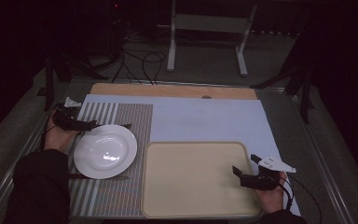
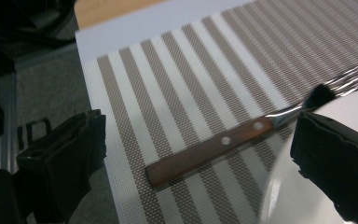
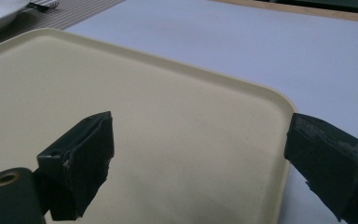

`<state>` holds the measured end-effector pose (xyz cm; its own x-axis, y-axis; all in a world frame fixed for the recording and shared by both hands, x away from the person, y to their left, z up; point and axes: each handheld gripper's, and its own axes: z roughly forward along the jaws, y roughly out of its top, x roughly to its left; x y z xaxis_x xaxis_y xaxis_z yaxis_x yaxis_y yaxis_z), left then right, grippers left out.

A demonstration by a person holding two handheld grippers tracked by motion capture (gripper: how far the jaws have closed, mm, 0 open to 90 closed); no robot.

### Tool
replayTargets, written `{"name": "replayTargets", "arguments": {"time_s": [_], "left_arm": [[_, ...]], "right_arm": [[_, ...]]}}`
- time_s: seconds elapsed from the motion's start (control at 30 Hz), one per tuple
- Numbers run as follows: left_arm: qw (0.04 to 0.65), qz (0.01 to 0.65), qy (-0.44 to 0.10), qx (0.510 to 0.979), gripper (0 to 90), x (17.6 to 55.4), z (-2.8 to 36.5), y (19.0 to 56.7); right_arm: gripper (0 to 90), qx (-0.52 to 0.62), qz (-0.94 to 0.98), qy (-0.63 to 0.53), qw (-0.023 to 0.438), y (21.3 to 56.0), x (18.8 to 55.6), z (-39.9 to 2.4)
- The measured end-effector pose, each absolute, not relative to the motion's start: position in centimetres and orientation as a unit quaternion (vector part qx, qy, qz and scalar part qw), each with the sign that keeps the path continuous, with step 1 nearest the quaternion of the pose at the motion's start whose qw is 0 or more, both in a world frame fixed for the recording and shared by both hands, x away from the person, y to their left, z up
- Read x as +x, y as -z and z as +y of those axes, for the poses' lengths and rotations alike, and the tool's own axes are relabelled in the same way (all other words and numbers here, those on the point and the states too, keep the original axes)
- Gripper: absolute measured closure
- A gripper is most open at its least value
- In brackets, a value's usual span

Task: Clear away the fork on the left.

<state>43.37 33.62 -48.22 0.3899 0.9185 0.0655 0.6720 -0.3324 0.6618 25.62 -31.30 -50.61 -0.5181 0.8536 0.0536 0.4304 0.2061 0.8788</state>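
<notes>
We see a pale blue sheet (image 1: 205, 116) covering the table, with a striped placemat (image 1: 121, 116) on its left part and a cream tray (image 1: 196, 179) just beside the mat. A white plate (image 1: 105, 150) sits on the placemat. Our right gripper (image 1: 247, 170) hangs over the tray's right edge, jaws spread wide with nothing between them. Our left gripper (image 1: 81, 125) is at the plate's far left rim, jaws likewise parted, straddling a wooden-handled fork (image 2: 214, 144) that lies flat on the mat, its neck tucked against the plate's rim. A second utensil (image 1: 98, 177) lies at the plate's near edge.
</notes>
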Motion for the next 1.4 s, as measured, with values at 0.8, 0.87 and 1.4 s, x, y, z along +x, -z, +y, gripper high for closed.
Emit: {"name": "replayTargets", "arguments": {"time_s": [0.8,0.87,1.4], "left_arm": [[0.210,0.496,-0.160,0.827,15.3,46.1,34.2,50.9],[0.212,0.489,-0.162,0.831,16.2,46.1,34.1,50.8],[0.254,0.480,-0.117,0.831,27.6,46.6,34.3,51.2]], "right_arm": [[8.2,0.433,0.750,-0.448,0.223,51.0,26.0,-31.1],[8.3,0.433,0.750,-0.448,0.223,51.0,26.0,-31.1],[8.5,0.439,0.752,-0.439,0.219,51.2,26.1,-31.1]]}}
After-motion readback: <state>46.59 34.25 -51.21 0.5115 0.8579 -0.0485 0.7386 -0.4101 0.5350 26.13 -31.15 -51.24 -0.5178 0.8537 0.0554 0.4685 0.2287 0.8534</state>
